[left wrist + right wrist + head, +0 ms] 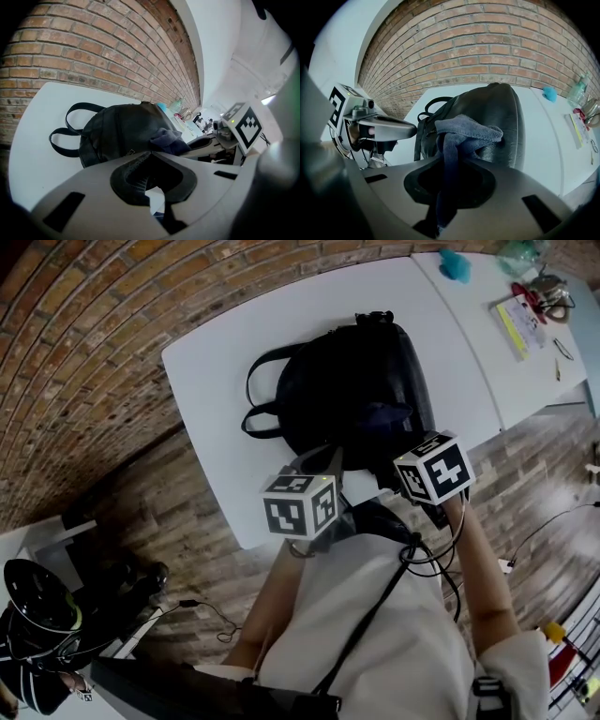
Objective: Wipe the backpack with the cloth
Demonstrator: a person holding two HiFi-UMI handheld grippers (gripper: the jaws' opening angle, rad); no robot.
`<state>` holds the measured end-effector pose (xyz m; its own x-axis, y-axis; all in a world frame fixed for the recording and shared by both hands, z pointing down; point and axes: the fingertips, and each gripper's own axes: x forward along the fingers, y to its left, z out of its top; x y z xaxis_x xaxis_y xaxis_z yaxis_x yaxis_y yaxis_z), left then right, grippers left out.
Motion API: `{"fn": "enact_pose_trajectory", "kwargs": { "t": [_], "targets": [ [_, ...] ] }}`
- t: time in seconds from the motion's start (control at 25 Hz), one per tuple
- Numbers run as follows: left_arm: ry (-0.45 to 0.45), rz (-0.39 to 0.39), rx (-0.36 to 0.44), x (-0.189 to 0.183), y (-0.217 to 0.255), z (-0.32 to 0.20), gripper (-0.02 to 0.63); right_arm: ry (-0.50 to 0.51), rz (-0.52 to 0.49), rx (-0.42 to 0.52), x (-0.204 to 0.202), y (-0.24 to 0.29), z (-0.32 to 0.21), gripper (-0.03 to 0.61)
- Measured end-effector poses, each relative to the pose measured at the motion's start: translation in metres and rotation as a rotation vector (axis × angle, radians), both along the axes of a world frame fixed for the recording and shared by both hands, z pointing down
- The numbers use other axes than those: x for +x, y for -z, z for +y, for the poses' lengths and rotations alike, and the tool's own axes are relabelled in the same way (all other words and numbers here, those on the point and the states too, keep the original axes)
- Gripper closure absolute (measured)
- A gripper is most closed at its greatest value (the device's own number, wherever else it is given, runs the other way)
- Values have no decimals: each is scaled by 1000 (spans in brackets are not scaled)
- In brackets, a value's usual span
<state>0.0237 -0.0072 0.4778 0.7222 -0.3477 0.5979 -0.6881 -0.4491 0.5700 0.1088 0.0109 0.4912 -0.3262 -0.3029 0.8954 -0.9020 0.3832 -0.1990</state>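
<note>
From the head view, the black backpack (pixel 366 381) lies flat in the middle of the white desk (pixel 216 381), its 2 straps (pixel 262 395) looped out toward the brick wall (pixel 75 352). Both my forearms reach forward, side by side, so my left gripper (pixel 317 474) sits at the bag's near edge and my right gripper (pixel 427 465) over its near right corner. Only a dark blue patch of cloth (pixel 386 416) shows on the bag here. The left gripper view shows what the cubes hide: its jaws are closed together with nothing between them, level with the bag's side. The right gripper view shows its jaws clenched on the cloth, which bunches up against the backpack's top face.
</note>
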Motion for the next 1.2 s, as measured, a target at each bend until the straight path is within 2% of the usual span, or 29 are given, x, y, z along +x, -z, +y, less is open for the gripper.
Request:
{"fn": "enact_pose_trajectory", "kwargs": {
  "t": [0.48, 0.68, 0.88, 1.08, 1.2],
  "targets": [
    [22, -2, 9, -5, 2, 0, 609, -11, -29, -22, 2, -1, 7, 531],
    [49, -7, 12, -13, 3, -2, 609, -31, -124, -52, -2, 11, 6, 532],
    [78, -6, 21, -22, 5, -8, 609, 4, -149, 25, -10, 41, -22, 531],
    [103, -5, 28, -29, 9, -11, 609, 61, -84, 131, -12, 58, -72, 532],
    [119, -4, 28, -34, 10, -14, 609, 79, -40, 153, -11, 56, -101, 531]
  ]
}}
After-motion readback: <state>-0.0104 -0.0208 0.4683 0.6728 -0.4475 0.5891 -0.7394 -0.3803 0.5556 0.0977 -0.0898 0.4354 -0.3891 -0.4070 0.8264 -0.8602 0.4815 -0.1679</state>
